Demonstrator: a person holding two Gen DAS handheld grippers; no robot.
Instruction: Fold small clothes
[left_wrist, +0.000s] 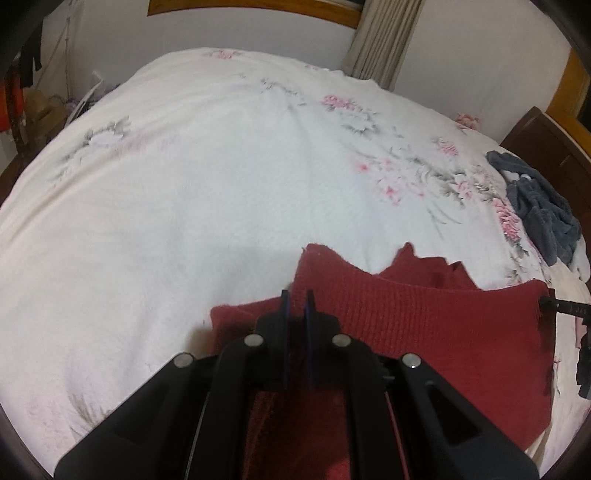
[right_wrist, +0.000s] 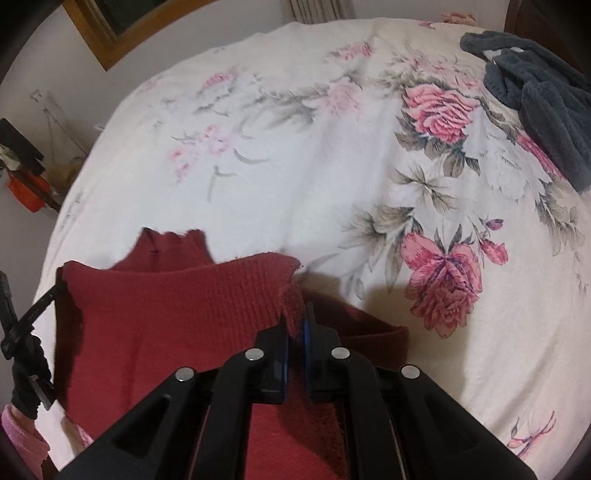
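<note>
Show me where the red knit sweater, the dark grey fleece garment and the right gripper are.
red knit sweater (right_wrist: 177, 295): right wrist view, on its ribbed hem band.
dark grey fleece garment (right_wrist: 543, 99): right wrist view, on its bunched middle.
right gripper (right_wrist: 296, 325): right wrist view, between fingertips pinching the sweater's corner.

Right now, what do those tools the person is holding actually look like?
Each is a black plastic claw. The left gripper and right gripper have angular black arms with cut-out windows, four round silver pins across the linkage, and two thin flat fingers edged in blue. A black-gloved hand with a pink sleeve cuff shows at the edge of the right wrist view.
</note>
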